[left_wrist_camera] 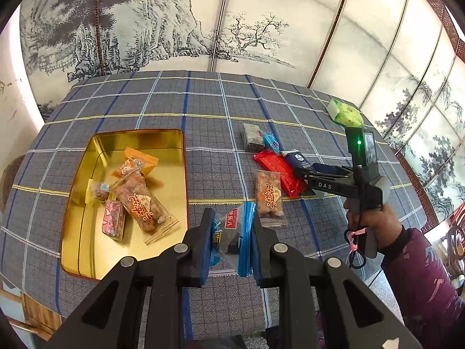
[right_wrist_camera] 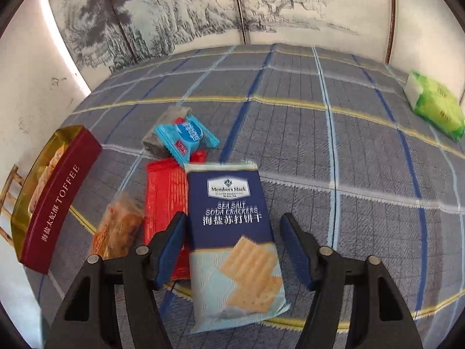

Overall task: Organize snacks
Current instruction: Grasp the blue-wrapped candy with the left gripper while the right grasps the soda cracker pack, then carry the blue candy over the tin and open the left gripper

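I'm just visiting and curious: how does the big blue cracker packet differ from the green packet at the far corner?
The soda cracker packet is navy and pale blue with crackers pictured; the green packet is bright green and white. The cracker packet lies between the open fingers of the right gripper, beside a red packet; the green packet lies alone near the table's far corner. The cracker packet looks longer, though it is nearer the camera. Both lie flat on the checked tablecloth.

Plaid tablecloth (left_wrist_camera: pixel 203 101) covers table; ink-landscape screen (left_wrist_camera: pixel 145 23) behind; wooden chair (right_wrist_camera: pixel 8 186) beside.
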The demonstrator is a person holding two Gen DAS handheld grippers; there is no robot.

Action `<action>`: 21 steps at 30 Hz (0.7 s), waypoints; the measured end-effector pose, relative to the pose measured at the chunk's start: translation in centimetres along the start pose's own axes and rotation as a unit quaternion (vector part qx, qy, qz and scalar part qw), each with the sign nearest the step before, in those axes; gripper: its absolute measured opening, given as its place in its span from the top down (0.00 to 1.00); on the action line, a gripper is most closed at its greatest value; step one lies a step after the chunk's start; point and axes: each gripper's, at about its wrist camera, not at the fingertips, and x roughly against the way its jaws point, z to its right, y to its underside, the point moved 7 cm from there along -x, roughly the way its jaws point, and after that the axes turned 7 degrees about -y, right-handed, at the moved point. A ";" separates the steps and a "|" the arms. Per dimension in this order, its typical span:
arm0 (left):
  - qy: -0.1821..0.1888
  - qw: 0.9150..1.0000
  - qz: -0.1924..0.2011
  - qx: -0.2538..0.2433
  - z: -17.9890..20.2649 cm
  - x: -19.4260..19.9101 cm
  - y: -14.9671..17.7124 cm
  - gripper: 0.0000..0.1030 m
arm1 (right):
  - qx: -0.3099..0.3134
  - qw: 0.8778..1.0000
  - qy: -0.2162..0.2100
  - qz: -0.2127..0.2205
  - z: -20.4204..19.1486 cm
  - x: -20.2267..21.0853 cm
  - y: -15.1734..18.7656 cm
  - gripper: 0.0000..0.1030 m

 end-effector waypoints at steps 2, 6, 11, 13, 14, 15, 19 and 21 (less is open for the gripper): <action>-0.001 1.000 0.001 -0.001 0.0 0.0 0.0 0.81 | 0.000 1.000 -0.010 0.000 -0.2 0.1 0.1 0.52; -0.001 1.000 -0.001 0.000 -0.1 -0.2 0.1 0.81 | 0.023 1.000 0.001 0.007 -1.0 1.2 0.6 0.52; -0.007 1.000 -0.003 0.004 -0.4 -0.5 0.2 0.81 | -0.010 0.998 0.007 0.061 0.1 5.1 2.5 0.52; -0.010 1.000 -0.004 0.006 -0.7 -0.7 0.3 0.81 | -0.035 0.996 0.034 0.079 2.2 6.6 3.7 0.52; -0.010 1.000 -0.004 0.008 -0.8 -0.7 0.3 0.81 | -0.047 0.995 0.039 0.082 2.9 6.9 3.9 0.52; -0.010 1.000 -0.005 0.008 -0.8 -0.8 0.4 0.81 | -0.061 0.993 0.046 0.085 3.9 7.2 4.3 0.52; -0.023 1.000 0.000 0.004 -1.2 -1.0 0.7 0.81 | -0.098 0.988 0.075 0.091 7.1 7.7 4.7 0.52; -0.033 0.999 0.003 0.002 -1.4 -1.0 0.8 0.81 | -0.106 0.986 0.085 0.092 7.8 7.7 4.8 0.52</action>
